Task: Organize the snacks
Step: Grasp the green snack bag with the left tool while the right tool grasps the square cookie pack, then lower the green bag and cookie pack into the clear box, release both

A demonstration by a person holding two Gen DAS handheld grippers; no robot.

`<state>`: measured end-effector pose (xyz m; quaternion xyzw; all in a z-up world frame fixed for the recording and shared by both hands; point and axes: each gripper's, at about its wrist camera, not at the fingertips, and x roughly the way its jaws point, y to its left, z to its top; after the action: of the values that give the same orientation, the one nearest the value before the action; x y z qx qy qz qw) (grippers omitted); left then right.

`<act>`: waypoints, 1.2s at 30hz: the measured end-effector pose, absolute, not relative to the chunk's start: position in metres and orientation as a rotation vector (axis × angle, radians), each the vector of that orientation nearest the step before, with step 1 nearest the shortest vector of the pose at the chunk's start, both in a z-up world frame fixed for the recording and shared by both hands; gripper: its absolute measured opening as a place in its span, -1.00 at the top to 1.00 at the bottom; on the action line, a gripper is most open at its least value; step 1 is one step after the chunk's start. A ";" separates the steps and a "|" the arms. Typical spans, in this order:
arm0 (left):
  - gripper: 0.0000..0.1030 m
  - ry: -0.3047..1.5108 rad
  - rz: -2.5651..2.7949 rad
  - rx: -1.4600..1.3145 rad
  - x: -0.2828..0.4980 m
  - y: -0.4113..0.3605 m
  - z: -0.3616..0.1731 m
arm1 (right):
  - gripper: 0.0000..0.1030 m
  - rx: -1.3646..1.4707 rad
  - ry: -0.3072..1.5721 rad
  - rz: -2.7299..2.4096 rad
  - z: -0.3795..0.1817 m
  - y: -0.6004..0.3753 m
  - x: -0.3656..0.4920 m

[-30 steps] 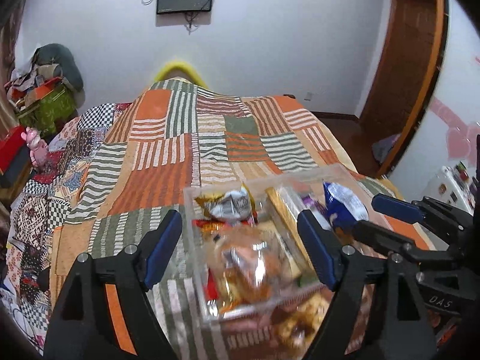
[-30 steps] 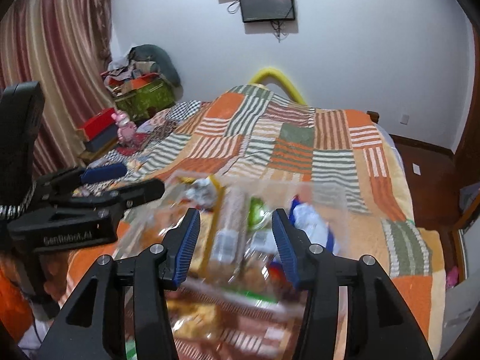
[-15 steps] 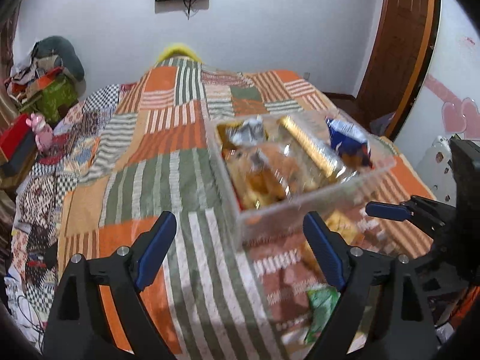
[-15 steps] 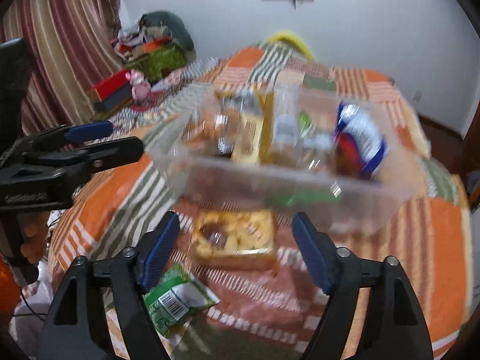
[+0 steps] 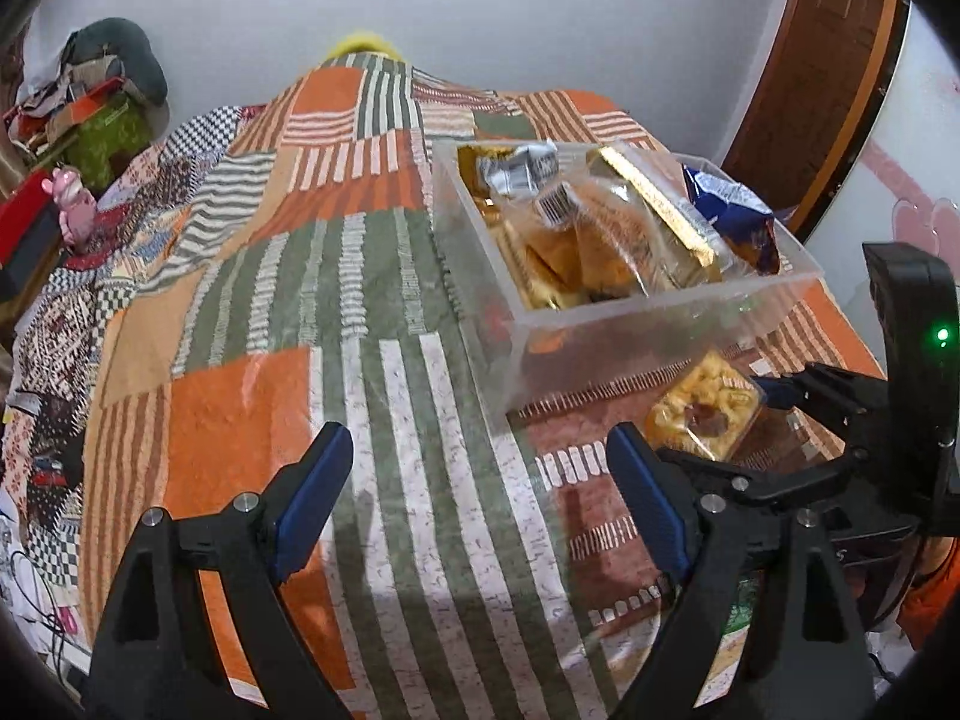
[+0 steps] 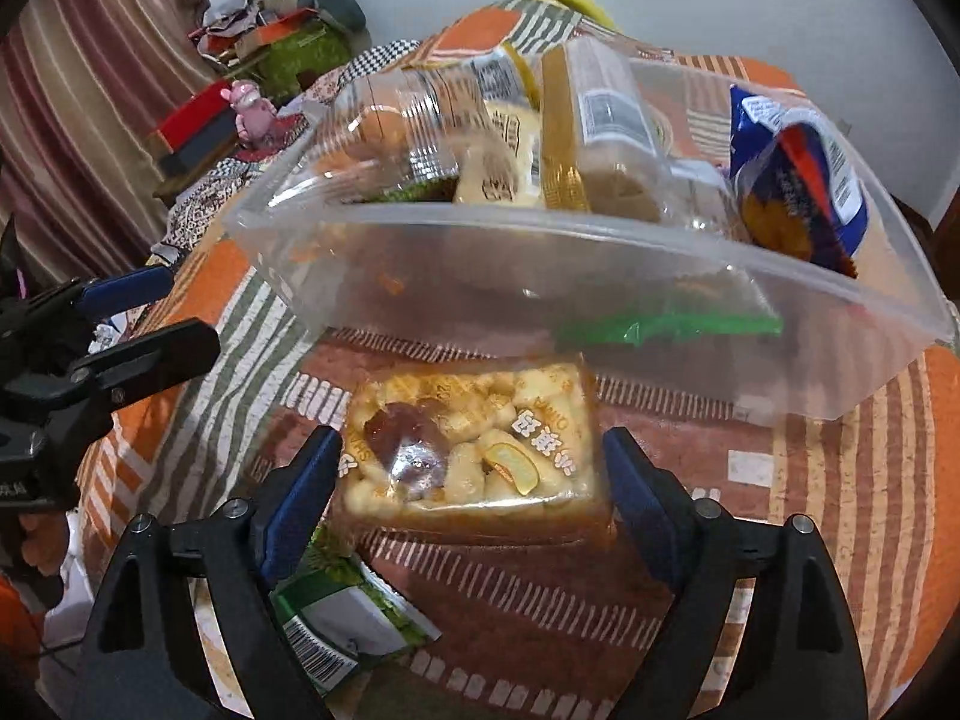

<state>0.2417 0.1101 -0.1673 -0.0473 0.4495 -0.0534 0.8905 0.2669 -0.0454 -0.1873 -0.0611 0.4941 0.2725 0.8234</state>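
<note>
1. We judge the puff pack [image 6: 474,450] light, crinkly and crushable; it lies on the bed [image 5: 384,396] just in front of the bin [image 6: 600,300].
2. Our right gripper [image 6: 474,504] is wide open around the pack, gripping nothing; we would pinch its side edges gently.
3. Our left gripper [image 5: 480,498] hangs open and empty.
4. The quilt is soft; a green pack [image 6: 348,618] lies nearer us.

clear plastic bin [image 6: 600,276], glossy wrappers [image 6: 474,450]
</note>
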 end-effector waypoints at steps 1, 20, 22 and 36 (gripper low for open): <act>-0.69 0.941 -0.114 -0.097 0.243 0.109 -0.169 | -0.48 -0.140 1.048 0.578 -0.186 -0.045 0.267; -0.68 1.038 -0.223 -0.075 0.192 0.032 -0.181 | -0.39 -0.038 0.928 0.503 -0.146 -0.116 0.214; -0.59 1.055 -0.235 -0.090 0.190 0.025 -0.188 | -0.39 -0.029 0.927 0.505 -0.146 -0.119 0.209; 0.07 0.981 -0.187 -0.026 0.191 0.013 -0.182 | -0.39 -0.010 0.905 0.510 -0.142 -0.130 0.202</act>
<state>0.1909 0.0134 -0.1824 -0.0126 0.4702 -0.0895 0.8779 0.2023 -0.1303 -0.1418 -0.0050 0.4325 0.2439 0.8680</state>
